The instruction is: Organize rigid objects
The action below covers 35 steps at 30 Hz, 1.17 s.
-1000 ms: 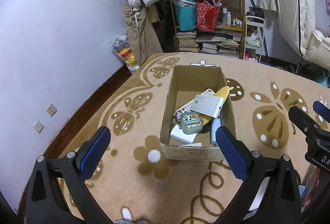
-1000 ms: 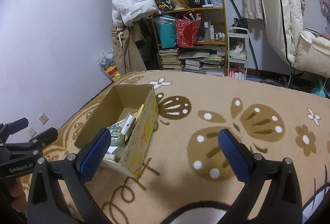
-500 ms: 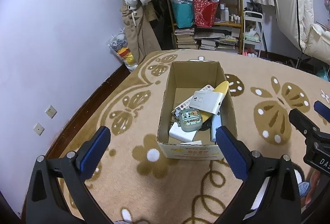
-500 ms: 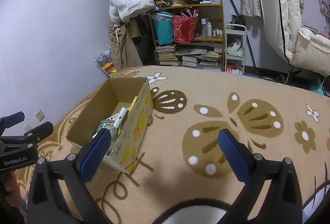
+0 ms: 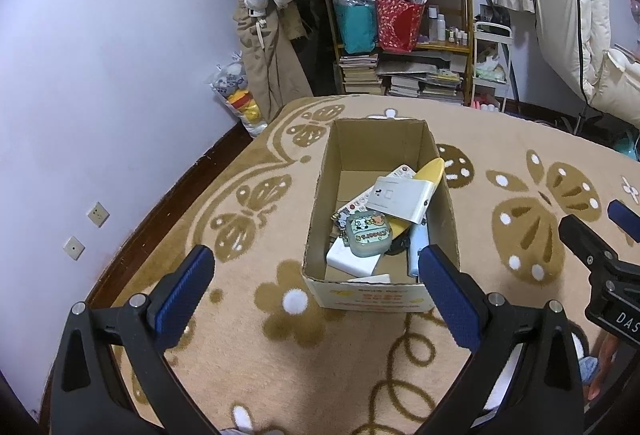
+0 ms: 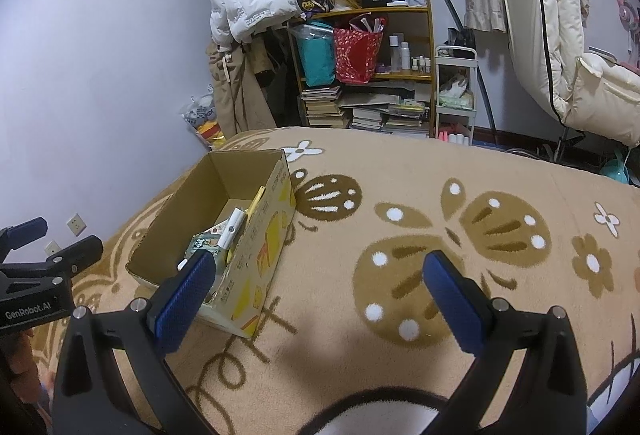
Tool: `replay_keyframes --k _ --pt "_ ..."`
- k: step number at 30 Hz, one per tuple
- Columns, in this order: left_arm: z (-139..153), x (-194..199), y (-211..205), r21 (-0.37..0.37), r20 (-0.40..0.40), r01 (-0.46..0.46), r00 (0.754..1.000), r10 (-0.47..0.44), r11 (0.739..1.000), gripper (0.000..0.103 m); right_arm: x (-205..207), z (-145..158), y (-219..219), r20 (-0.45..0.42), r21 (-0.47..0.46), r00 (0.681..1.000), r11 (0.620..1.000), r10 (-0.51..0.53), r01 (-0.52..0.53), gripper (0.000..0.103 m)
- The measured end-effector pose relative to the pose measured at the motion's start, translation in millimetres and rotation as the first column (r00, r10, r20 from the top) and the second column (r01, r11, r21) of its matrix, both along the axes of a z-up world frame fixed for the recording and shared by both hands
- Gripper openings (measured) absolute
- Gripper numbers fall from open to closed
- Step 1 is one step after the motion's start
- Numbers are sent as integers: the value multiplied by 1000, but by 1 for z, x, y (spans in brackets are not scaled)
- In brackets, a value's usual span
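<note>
Both your grippers have pulled back slightly from the cardboard box; left gripper and right gripper gape wide, empty. Remote and case lie inside it, suggesting sorting is finished.

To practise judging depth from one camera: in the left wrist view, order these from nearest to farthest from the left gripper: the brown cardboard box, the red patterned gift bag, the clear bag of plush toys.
1. Brown cardboard box: on the rug just ahead of the left gripper.
2. Clear bag of plush toys: left, against the wall.
3. Red patterned gift bag: far back, on the wooden shelf.
</note>
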<state>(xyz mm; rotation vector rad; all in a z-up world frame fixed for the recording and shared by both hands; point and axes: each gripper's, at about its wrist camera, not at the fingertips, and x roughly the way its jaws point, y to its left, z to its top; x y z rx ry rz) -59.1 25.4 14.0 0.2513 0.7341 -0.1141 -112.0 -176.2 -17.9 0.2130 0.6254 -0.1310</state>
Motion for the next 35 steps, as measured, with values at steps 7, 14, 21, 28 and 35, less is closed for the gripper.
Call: replay_keyframes --k 7,14,21,28,35 --pt "2 2 1 -1 -3 -1 1000 1 1000 101 0 -1 -1 1 1 1000 1000 0 0 103" --pt "2 2 0 7 0 11 1000 -11 1000 101 0 0 -2 1 2 1000 1000 -1 1 103" --pt "0 2 -1 9 0 13 1000 -13 1000 101 0 0 -2 0 0 1000 1000 0 0 103" --pt "0 1 -1 19 -1 10 1000 -10 1000 101 1 -2 -3 -2 2 1000 1000 -1 1 103" --pt "-1 2 1 19 -7 4 1000 -4 1000 101 1 -5 -9 0 4 1000 1000 -9 9 103"
